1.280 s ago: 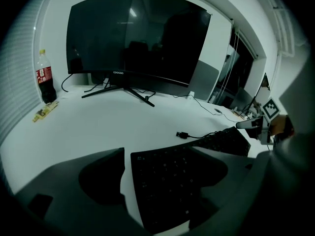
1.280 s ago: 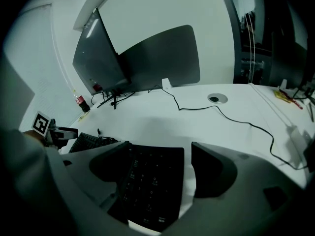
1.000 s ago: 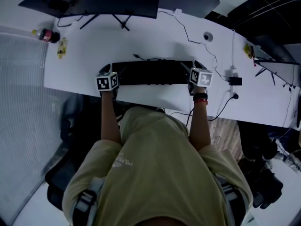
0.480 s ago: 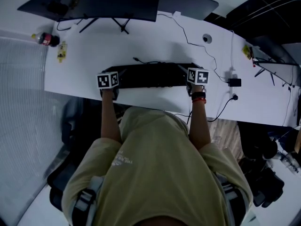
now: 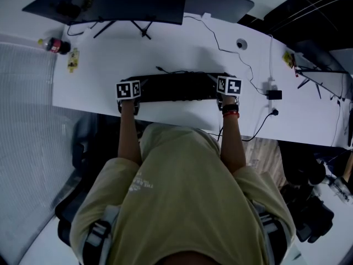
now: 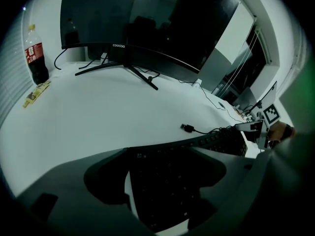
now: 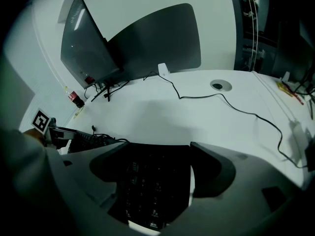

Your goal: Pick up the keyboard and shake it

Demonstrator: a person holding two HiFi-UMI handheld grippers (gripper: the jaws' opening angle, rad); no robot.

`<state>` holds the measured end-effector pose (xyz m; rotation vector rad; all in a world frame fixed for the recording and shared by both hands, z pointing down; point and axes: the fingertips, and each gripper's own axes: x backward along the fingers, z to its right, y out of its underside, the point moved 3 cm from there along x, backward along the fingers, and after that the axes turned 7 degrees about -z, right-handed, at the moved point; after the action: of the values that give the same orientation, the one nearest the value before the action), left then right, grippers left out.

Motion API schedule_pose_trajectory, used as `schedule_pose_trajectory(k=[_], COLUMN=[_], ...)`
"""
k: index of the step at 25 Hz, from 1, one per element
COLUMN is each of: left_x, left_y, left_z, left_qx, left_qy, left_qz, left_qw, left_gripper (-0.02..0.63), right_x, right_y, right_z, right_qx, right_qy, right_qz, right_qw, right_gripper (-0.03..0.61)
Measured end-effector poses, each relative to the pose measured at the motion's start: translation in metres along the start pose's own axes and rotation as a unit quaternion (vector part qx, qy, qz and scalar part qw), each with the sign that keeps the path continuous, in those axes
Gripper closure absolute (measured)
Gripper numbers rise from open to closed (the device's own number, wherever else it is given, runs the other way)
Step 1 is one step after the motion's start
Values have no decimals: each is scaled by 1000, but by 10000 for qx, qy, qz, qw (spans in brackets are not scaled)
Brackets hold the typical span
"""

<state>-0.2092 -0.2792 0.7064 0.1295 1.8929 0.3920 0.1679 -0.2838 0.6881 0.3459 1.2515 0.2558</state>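
Observation:
A black keyboard (image 5: 176, 87) lies lengthwise across the white desk (image 5: 182, 51), close to its near edge. My left gripper (image 5: 134, 87) is shut on the keyboard's left end, my right gripper (image 5: 223, 85) on its right end. In the left gripper view the keyboard (image 6: 170, 186) fills the space between the jaws of the left gripper (image 6: 162, 154), with a thin white sliver beside the left jaw. The right gripper view shows the same: the keyboard (image 7: 147, 181) sits inside the right gripper (image 7: 156, 151). I cannot tell whether the keyboard is off the desk.
A curved monitor (image 5: 127, 1) on a tripod foot stands at the desk's back. A cola bottle (image 5: 55, 44) and a snack packet (image 5: 72, 58) sit far left. A loose cable plug (image 6: 186, 127) lies behind the keyboard. Cables, a grommet (image 5: 240, 43) and a black adapter (image 5: 276, 95) are at the right.
Both grippers have drawn inward onto the keyboard's ends. Keyboard and grippers have shifted slightly away from me, toward the monitor.

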Motion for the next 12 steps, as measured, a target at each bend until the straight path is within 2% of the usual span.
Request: schedule_pose_trajectory(k=[12], left_x=[18], left_y=[-7], left_z=[5], left_qx=[-154], left_qy=[-179], left_qz=[184], left_qw=[9996], left_gripper=[242], right_x=[18], right_y=[-6], right_z=[-6], right_qx=[-43], right_qy=[20], right_qz=[228], right_qw=[9997], right_gripper=[192])
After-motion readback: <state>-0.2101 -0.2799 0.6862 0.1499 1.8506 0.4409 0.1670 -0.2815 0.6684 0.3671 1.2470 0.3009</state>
